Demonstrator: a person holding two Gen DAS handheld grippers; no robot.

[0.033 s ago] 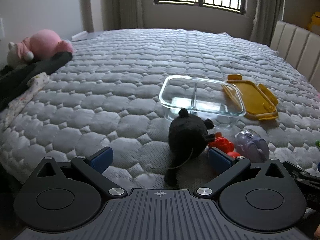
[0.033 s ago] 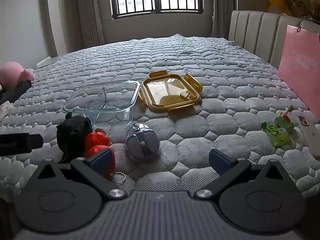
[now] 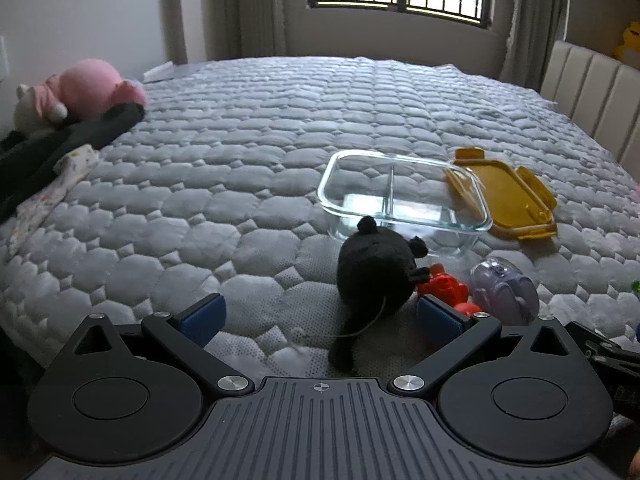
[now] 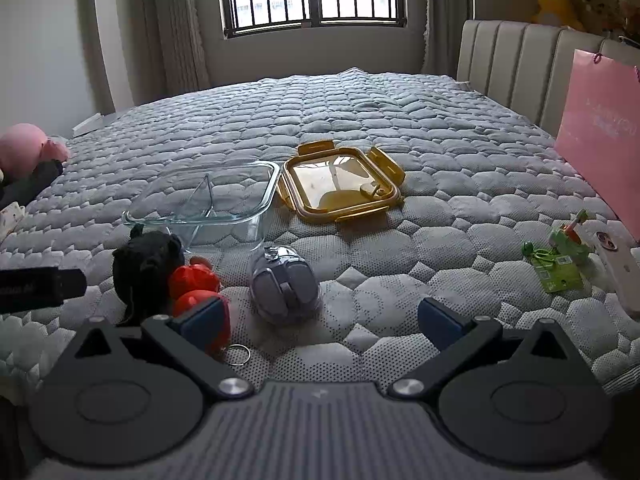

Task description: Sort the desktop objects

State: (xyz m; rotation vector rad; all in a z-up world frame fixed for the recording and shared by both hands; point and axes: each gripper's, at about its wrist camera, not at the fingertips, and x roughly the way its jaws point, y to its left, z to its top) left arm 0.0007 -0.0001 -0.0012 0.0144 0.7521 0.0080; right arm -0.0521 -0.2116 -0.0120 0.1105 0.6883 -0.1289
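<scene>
A clear glass two-compartment container (image 3: pixel 404 196) (image 4: pixel 208 204) stands empty on the grey quilted bed, its yellow lid (image 3: pixel 506 194) (image 4: pixel 340 186) lying beside it to the right. In front of it lie a black plush toy (image 3: pixel 374 266) (image 4: pixel 146 264), a red keychain toy (image 3: pixel 444 290) (image 4: pixel 196 284) and a clear purple capsule (image 3: pixel 504 290) (image 4: pixel 284 286). My left gripper (image 3: pixel 320 318) is open, just short of the black plush. My right gripper (image 4: pixel 320 318) is open, just short of the capsule, its left finger in front of the red toy.
A green tagged trinket (image 4: pixel 560 256) and a white phone (image 4: pixel 618 264) lie at the right by a pink paper bag (image 4: pixel 604 140). A pink plush (image 3: pixel 86 90) and dark clothing (image 3: pixel 60 148) lie at the left edge. The headboard (image 4: pixel 520 64) stands at the right.
</scene>
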